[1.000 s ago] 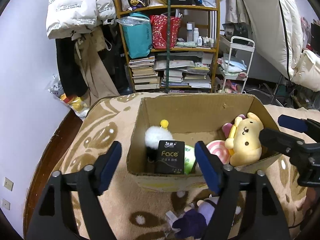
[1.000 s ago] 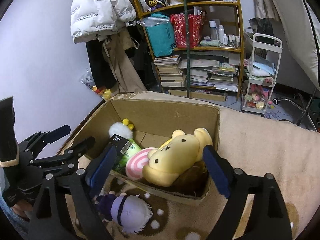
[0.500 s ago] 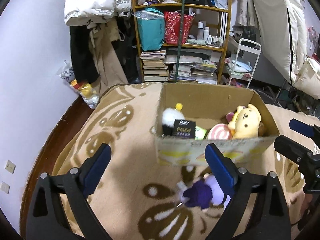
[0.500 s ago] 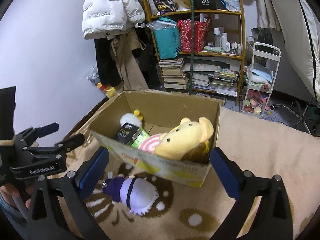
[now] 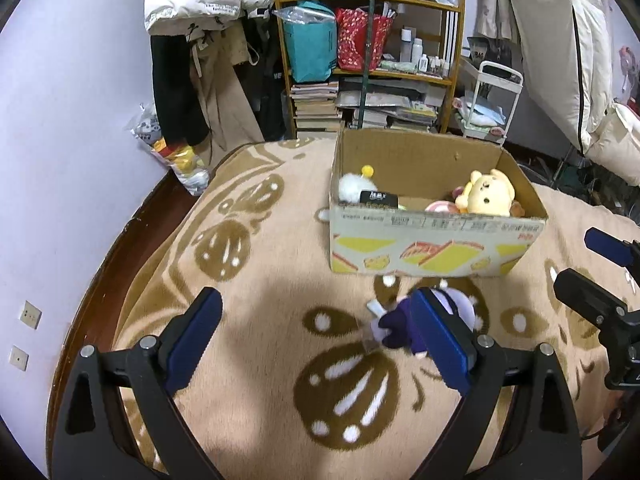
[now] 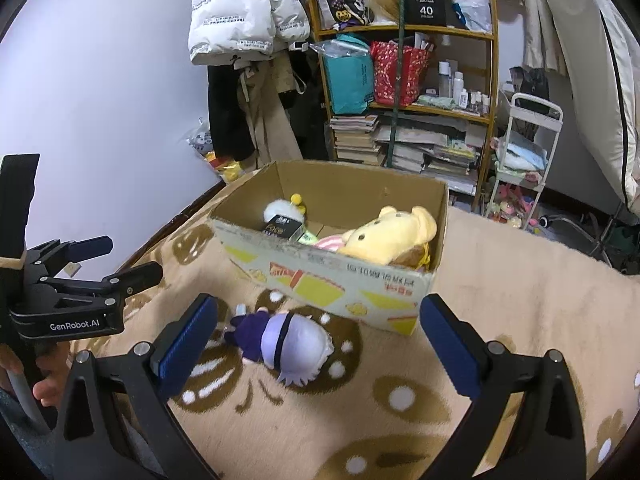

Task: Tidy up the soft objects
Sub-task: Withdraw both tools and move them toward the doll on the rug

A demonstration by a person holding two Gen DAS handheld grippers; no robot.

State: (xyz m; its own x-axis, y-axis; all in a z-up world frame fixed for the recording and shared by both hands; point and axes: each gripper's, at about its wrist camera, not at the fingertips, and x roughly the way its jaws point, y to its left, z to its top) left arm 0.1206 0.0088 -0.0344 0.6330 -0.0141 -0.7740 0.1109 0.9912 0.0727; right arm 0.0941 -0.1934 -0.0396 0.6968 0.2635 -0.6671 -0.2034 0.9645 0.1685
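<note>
Since one purple-and-lavender plush doll [image 6: 286, 342] lies face down on the brown-patterned beige blanket [image 6: 520, 272], low in the centre of the right wrist frame and just in front of the cardboard box [image 6: 332, 280], the step in hand looks like picking up this last loose toy. The right gripper [image 6: 318, 346] stands wide apart and empty, its blue pads [image 6: 186, 344] flanking the doll from above, not touching it. My judgement is that the next move calls for lowering over the doll's soft body, pinching it across the middle, then lifting it clear of the box's near wall into the free space at centre. The left gripper [image 5: 318, 344] is also spread wide and empty; the doll sits behind its right pad in the lower right of the left wrist frame. Counted inside the box: one yellow dog plush [image 6: 394, 234] at the right end, one pink swirl-patterned soft item [image 5: 438, 206] beside it, one white fluffy toy [image 6: 280, 210] with a yellow bobble at the left end, one black "Face" tissue pack [image 6: 282, 230], and one green packet [image 6: 306, 236]. One doll is outside. Beyond, in the upper frame, stand one wooden shelf [image 6: 404, 32] and one white trolley [image 6: 528, 152]
</note>
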